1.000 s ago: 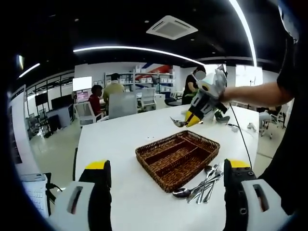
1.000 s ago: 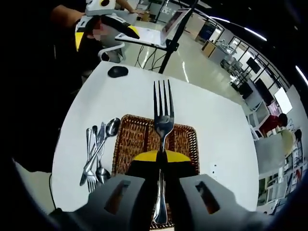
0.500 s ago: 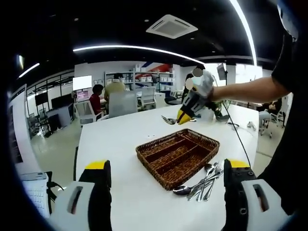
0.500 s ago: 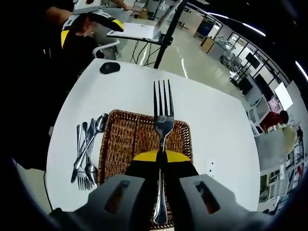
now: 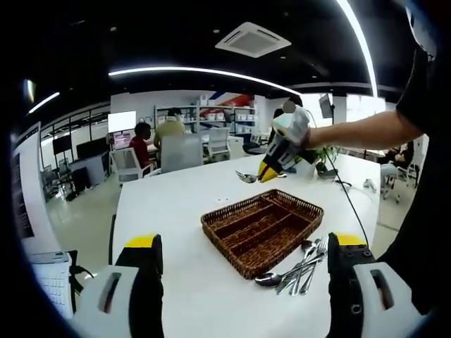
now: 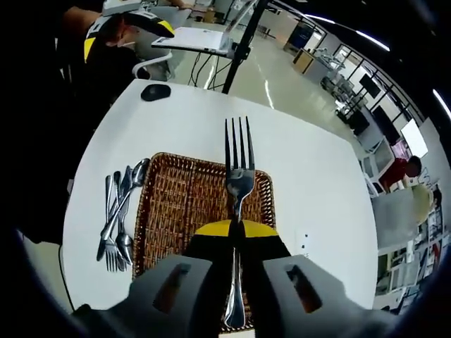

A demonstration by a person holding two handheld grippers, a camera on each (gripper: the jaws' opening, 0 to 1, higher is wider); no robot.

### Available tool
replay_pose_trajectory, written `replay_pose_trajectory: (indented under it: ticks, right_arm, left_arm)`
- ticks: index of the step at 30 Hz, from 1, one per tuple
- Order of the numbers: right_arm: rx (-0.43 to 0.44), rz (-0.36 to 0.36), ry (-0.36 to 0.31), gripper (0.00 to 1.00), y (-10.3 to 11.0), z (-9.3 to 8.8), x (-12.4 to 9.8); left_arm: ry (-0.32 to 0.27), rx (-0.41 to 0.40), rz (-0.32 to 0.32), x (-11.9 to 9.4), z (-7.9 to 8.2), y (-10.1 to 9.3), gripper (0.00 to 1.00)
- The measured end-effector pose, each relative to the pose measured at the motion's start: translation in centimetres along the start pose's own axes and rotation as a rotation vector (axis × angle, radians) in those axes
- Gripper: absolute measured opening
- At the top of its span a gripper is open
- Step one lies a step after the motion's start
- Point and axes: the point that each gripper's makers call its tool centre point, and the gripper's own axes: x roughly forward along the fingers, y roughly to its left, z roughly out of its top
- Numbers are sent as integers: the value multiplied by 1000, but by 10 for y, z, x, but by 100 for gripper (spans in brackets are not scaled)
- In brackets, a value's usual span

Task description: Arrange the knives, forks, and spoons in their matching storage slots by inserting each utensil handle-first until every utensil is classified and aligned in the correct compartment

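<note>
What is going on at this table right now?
A person is sorting cutlery into a wicker tray on a white table. The right gripper is shut on a fork, held above the tray, tines pointing away. The left gripper is open and holds nothing. A pile of utensils lies beside the tray.

A wicker tray (image 5: 262, 230) with long compartments is seen on the white table (image 5: 176, 204), with a pile of utensils (image 5: 294, 267) lying just beside its near corner. The left gripper (image 5: 243, 282) is held low with its jaws wide apart. Above the tray's far side, a fork (image 5: 246, 177) is clamped in the right gripper (image 5: 266, 171).
</note>
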Motion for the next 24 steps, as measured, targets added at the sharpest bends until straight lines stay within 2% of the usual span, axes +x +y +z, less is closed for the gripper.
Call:
replay_pose_trajectory:
  ticks: [10, 24]
  right_arm:
    - [-8, -5, -4, 1, -2, 1, 6]
    - [-25, -5, 16, 1, -1, -10, 22]
  left_arm:
    - [-4, -1, 6, 2, -1, 6, 100]
    - [2, -11, 10, 7, -5, 13, 100]
